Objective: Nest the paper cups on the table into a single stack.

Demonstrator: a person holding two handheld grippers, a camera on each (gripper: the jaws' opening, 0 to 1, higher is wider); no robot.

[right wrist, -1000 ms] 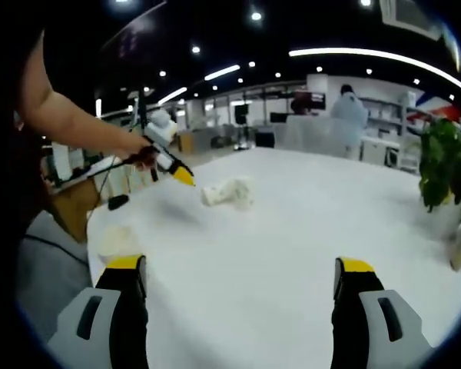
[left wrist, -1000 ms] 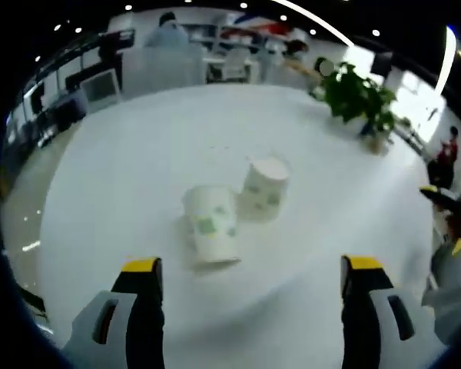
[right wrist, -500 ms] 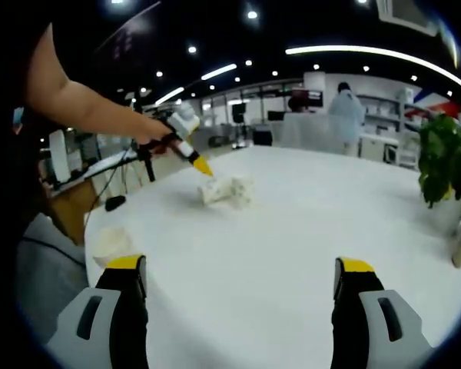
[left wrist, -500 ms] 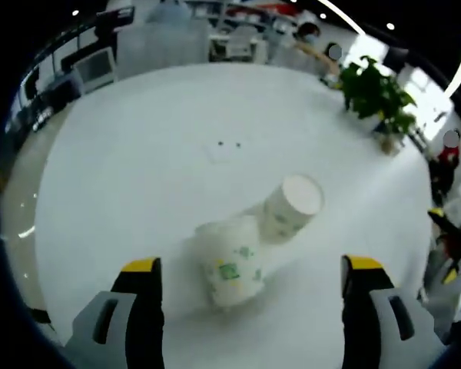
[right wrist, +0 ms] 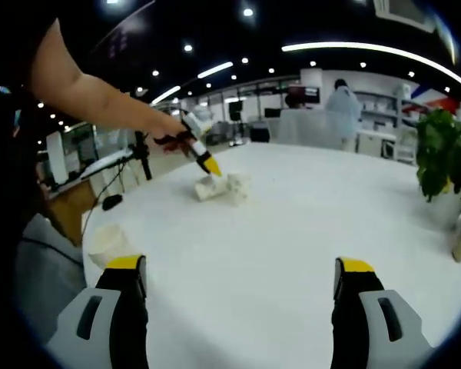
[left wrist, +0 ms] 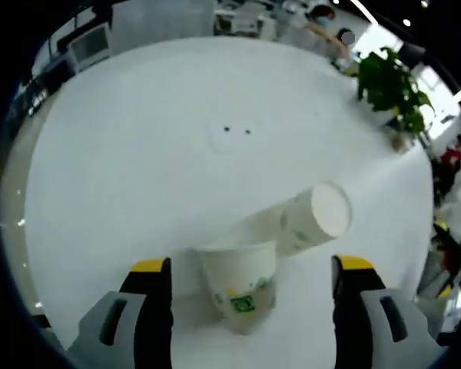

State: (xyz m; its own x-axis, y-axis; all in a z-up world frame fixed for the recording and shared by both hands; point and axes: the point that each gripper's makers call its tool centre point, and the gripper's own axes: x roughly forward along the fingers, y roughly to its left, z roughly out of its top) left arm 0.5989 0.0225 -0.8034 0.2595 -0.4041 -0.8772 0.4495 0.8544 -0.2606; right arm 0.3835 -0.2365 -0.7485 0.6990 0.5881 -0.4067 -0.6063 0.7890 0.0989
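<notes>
An open office with ceiling lights and shelving lies behind a round white table [left wrist: 123, 169], and a potted plant [left wrist: 389, 84] stands near the table's far right edge.

In the left gripper view, my left gripper [left wrist: 246, 269] hangs over the near part of the table with its jaws wide apart and nothing between their pads. An upright paper cup [left wrist: 238, 284] stands between my two jaws, a little closer to the left one, its open mouth facing up. It carries a small green printed mark with yellow specks; I cannot read any writing on it. A second paper cup [left wrist: 307, 219] lies tipped on its side just beyond, its base turned toward my right jaw and its mouth end touching or nearly touching the upright cup's rim.

In the right gripper view, my right gripper [right wrist: 238, 269] is also spread open over bare tabletop, well apart from both cups [right wrist: 223, 187], which sit toward the far left of the table. My left gripper's yellow tip [right wrist: 207, 163] points down just over them. Another pale cup-like thing [right wrist: 107, 242] sits at the near left edge, too blurred to identify.
</notes>
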